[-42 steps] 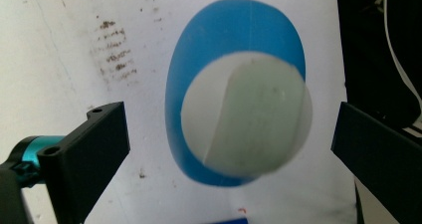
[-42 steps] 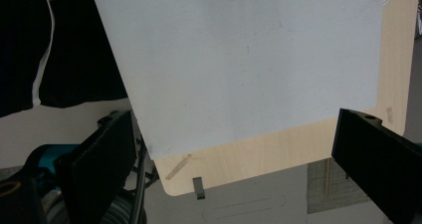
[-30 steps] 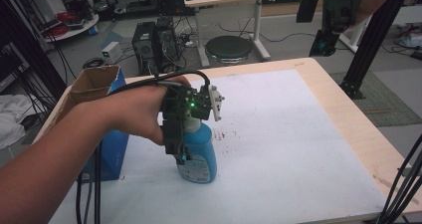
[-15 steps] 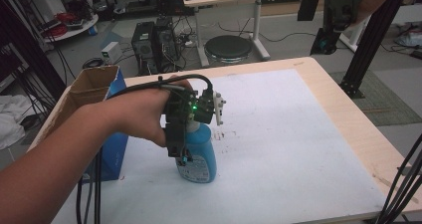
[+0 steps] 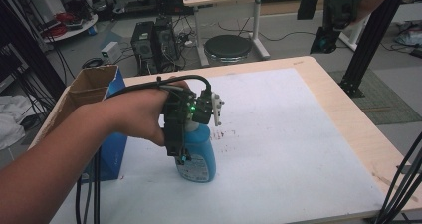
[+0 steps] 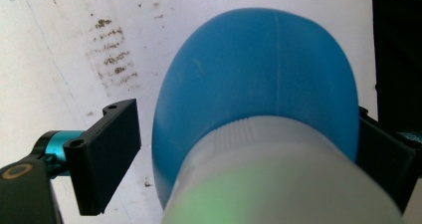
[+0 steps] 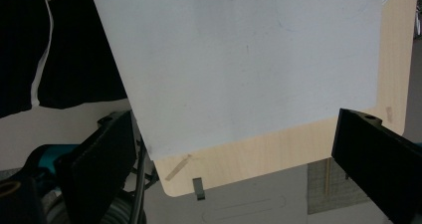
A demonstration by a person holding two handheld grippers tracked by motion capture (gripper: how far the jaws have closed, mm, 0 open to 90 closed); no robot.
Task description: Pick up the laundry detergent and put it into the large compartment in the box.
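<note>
The table (image 5: 343, 134), wooden at the rim and covered by a white sheet (image 5: 278, 149), carries every item of the scene. At its left edge stands an open cardboard box (image 5: 87, 92) with blue sides. Near the middle of the sheet, just right of the box, a blue bottle (image 5: 199, 157) with a pale cap stands upright beside a patch of small dark red marks (image 5: 224, 133).

The left gripper (image 5: 184, 157), held in the person's left hand (image 5: 139, 117), points down over the bottle. In the left gripper view the bottle (image 6: 259, 99) lies between the jaws, which have just been closing: a clear gap remains at the left jaw, while the right one sits at the bottle's flank, so the bottle is not yet clamped.

The right gripper (image 7: 234, 149) hangs above the table's near corner, its jaws spread wide with nothing between them.
</note>
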